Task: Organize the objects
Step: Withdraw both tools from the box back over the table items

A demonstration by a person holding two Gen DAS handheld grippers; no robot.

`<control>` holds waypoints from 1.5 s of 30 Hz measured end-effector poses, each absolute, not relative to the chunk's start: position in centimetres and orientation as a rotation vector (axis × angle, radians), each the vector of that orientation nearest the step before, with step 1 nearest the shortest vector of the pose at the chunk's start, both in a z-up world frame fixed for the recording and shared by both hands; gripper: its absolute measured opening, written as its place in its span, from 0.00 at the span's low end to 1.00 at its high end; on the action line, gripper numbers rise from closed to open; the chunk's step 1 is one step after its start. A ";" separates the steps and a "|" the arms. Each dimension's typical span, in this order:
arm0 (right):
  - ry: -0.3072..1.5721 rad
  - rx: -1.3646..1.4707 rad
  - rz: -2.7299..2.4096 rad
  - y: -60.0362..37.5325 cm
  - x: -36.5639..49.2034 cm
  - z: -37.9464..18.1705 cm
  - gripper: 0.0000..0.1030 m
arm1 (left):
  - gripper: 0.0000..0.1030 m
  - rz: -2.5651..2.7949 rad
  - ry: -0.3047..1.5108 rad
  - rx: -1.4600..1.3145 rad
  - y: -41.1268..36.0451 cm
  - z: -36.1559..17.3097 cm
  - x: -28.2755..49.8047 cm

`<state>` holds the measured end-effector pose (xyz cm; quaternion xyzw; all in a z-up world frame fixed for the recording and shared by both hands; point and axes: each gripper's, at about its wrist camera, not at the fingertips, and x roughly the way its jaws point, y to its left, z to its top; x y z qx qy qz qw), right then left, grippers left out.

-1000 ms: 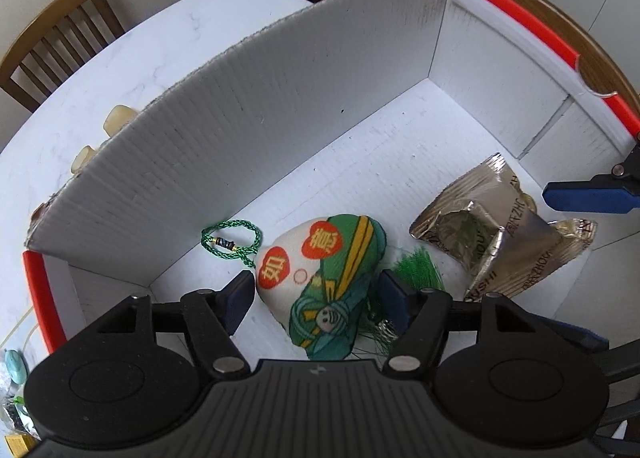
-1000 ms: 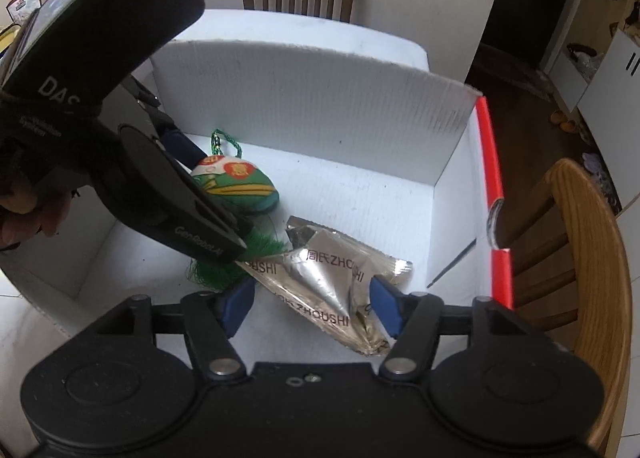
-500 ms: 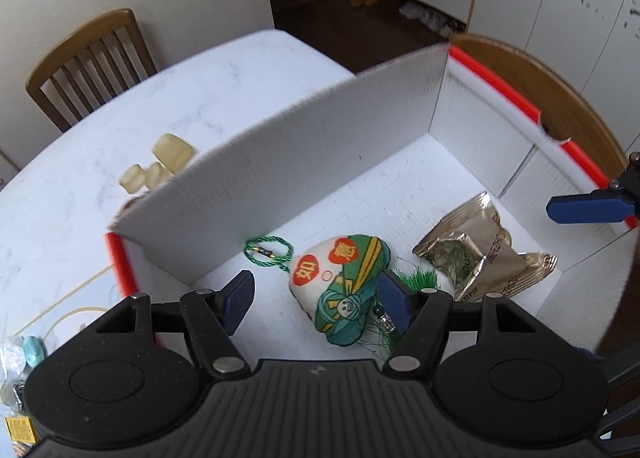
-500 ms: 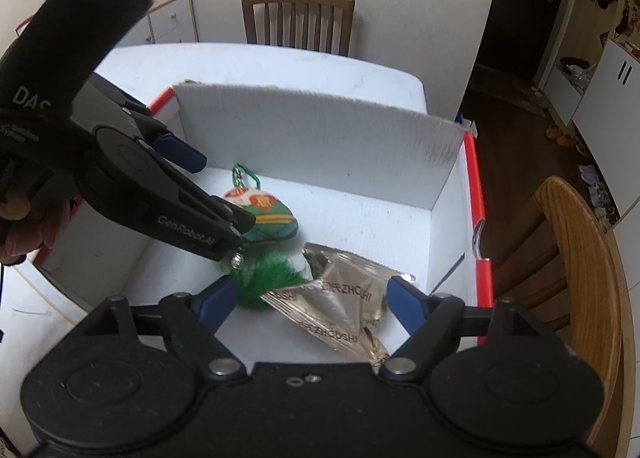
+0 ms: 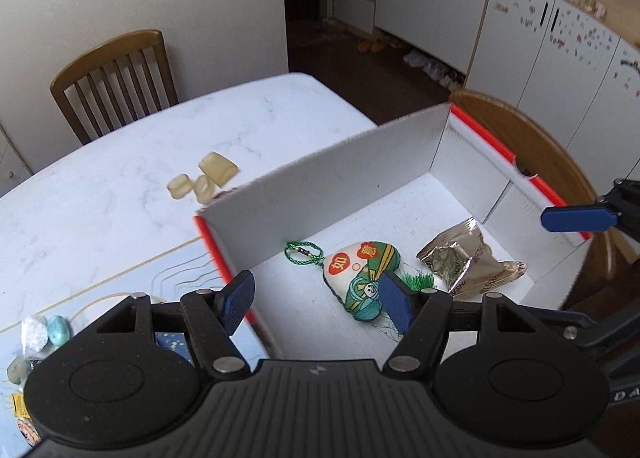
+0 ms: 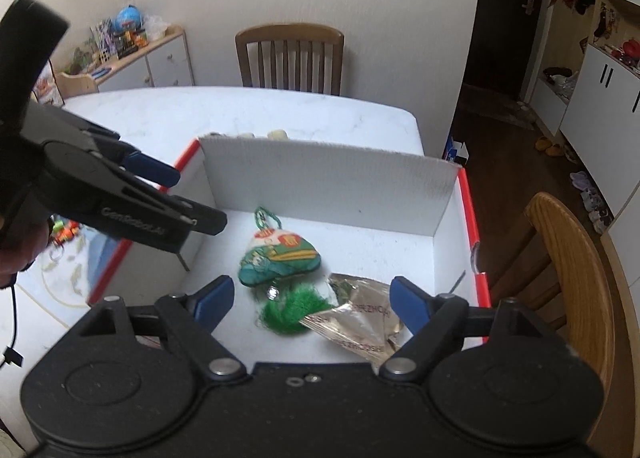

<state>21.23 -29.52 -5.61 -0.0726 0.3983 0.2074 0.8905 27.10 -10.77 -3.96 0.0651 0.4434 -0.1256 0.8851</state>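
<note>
Both grippers hang open and empty above the white box (image 5: pixel 336 186).

Right gripper (image 6: pixel 307 298) has just been opening, nothing between its jaws; left gripper (image 5: pixel 316 300) gapes too. Below, centre frame, lie the soft, light embroidered sachet (image 5: pixel 362 278), best lifted by its green cord loop (image 5: pixel 304 254), and a crinkly, slippery foil packet (image 5: pixel 468 264) reading "ZHOUSHI".

We cannot read the blurred silver snack packet (image 6: pixel 356 328) fully, its near end hidden behind the right gripper (image 6: pixel 310 300).
</note>
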 end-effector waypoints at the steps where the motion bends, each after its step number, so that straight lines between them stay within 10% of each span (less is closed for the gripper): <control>1: 0.821 -0.144 0.429 -29.3 21.0 -5.3 0.82 | 0.66 -0.263 0.911 0.128 -10.3 -3.6 26.8; 29: 0.800 -0.015 0.481 -16.3 14.8 -3.9 0.96 | 0.76 -0.125 0.794 -0.059 8.1 -2.2 15.8; 45: 0.840 -0.038 0.497 -9.6 13.5 -5.3 0.96 | 1.00 -0.052 0.775 -0.138 17.6 -5.8 11.4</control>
